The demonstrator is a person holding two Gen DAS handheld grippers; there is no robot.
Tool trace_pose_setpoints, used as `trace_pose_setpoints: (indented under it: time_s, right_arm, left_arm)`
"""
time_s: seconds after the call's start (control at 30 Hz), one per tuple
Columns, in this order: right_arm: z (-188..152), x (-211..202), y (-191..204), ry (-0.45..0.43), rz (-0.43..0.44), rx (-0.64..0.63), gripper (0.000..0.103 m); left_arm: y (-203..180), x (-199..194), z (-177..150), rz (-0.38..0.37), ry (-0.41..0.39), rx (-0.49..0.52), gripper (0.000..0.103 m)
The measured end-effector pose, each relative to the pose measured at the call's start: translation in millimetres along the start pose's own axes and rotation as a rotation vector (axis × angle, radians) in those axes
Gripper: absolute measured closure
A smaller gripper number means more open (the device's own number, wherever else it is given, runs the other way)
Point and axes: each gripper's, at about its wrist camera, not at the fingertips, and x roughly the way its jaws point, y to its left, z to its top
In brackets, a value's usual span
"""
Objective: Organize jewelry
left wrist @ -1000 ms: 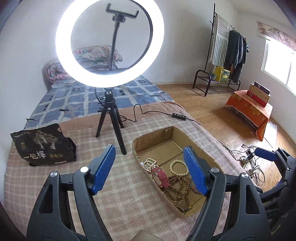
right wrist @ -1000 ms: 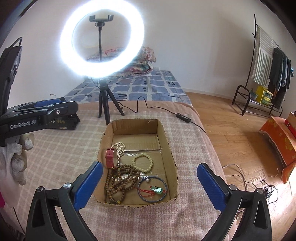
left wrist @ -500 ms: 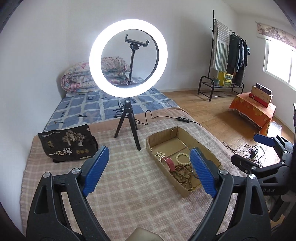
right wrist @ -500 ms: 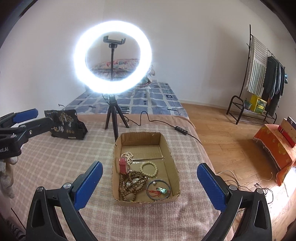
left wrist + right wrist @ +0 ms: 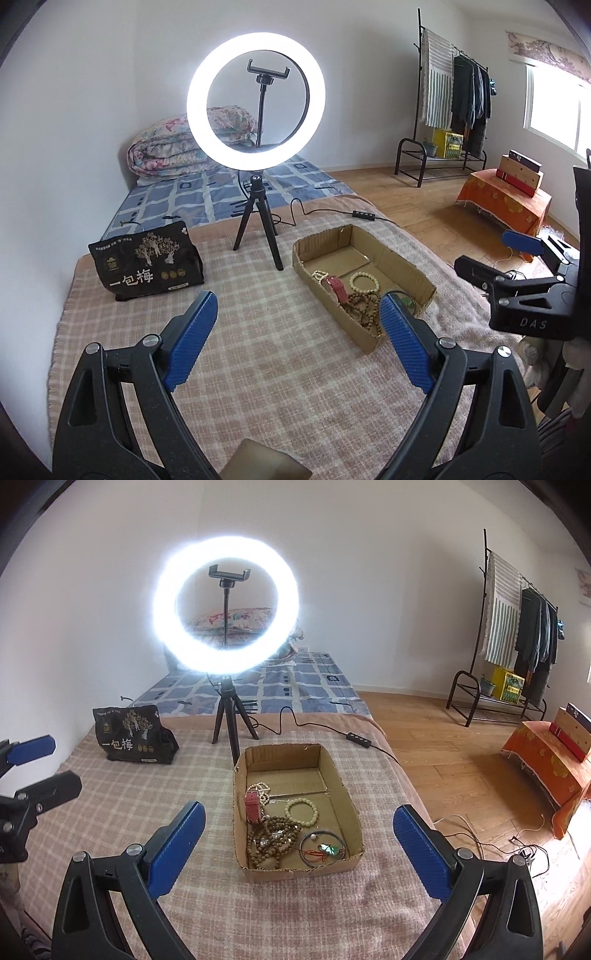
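Note:
A shallow cardboard box [image 5: 352, 814] lies on the checked blanket and holds jewelry: a red watch strap [image 5: 253, 809], a white pearl string [image 5: 258, 788], a pale bead bracelet [image 5: 301, 811], brown wooden beads [image 5: 271, 843] and a dark bangle with a red cord and green pendant [image 5: 324, 849]. The box also shows in the left wrist view [image 5: 402, 266]. My right gripper [image 5: 297, 845] is open and empty, held back from the box's near end. My left gripper [image 5: 295, 332] is open and empty, left of the box.
A lit ring light on a black tripod [image 5: 226, 716] stands behind the box, its cable and switch [image 5: 357, 740] trailing right. A black printed bag [image 5: 133, 738] lies at the back left. The blanket's edge drops to wooden floor with cables [image 5: 491, 843] on the right.
Both grippers have pulled back and up from the box, so it looks smaller and farther. Both stay open and empty. The jewelry has not moved.

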Motion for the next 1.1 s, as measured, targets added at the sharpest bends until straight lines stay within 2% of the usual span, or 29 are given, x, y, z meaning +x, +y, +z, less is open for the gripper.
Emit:
trace_pose_setpoints:
  time_s: [0.13, 0.23, 0.57, 1.1]
  right_arm:
    - [-3, 1, -1, -0.002, -0.004, 0.002, 0.000]
    - [-5, 3, -1, 0.000, -0.002, 0.002, 0.000]
    - [-8, 6, -4, 0.006, -0.012, 0.013, 0.000]
    - [-9, 10, -4, 0.011, -0.015, 0.016, 0.000]
  left_arm:
    - [-3, 1, -6, 0.023, 0.006, 0.011, 0.011]
    - [-5, 3, -9, 0.025, 0.005, 0.011, 0.000]
    - [-8, 9, -10, 0.069, 0.007, 0.027, 0.000]
    - [-3, 11, -11, 0.056, 0.019, 0.012, 0.000]
